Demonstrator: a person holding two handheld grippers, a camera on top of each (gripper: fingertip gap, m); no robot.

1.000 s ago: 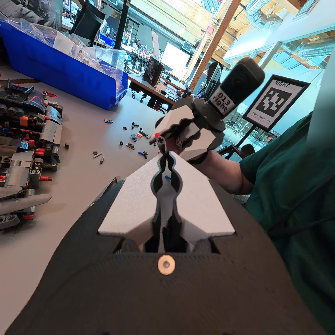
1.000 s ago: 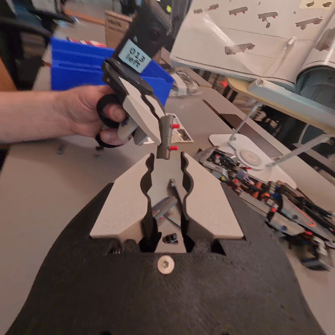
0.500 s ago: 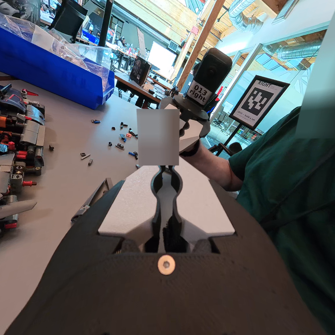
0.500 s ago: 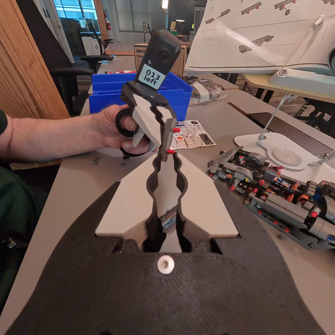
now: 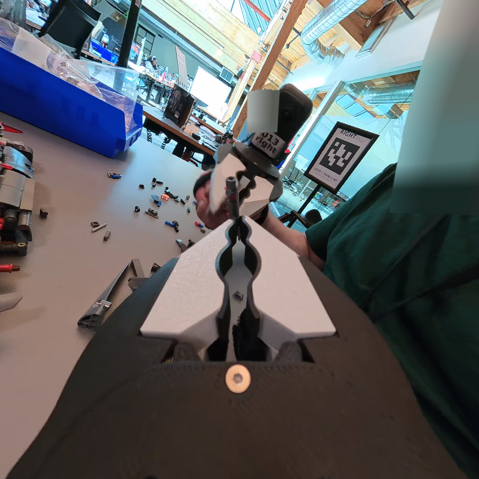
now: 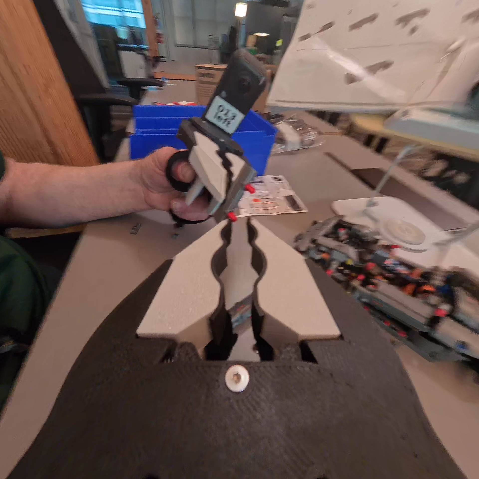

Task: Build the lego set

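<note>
My left gripper (image 5: 238, 220) is shut on the lower end of a grey lego beam (image 5: 231, 197) with red pins, held upright in the air. In the right wrist view the same left gripper (image 6: 223, 207) holds the beam (image 6: 234, 199), with red pins (image 6: 249, 188) sticking out to the right. My right gripper (image 6: 238, 223) is open with a narrow gap, its tips just below the beam's lower end. In the left wrist view its fingers (image 5: 220, 186) stand on either side of the beam's top. The dark lego vehicle model (image 6: 388, 274) lies on the grey table (image 5: 77, 259).
Several small loose parts (image 5: 166, 197) and a grey curved panel (image 5: 103, 303) lie on the table. A blue bin (image 6: 160, 137) stands at the back. A sticker sheet (image 6: 272, 199), the instruction booklet on a stand (image 6: 363, 51) and a framed sign (image 5: 339, 155) are around. My left and right fingertips are right by each other. The dark lego vehicle model (image 6: 388, 274) is about equally far from each gripper, around 20 cm.
The two grippers have come closer together. My right gripper's jaws have narrowed and its tips now sit at the beam. The left gripper still holds the beam.
</note>
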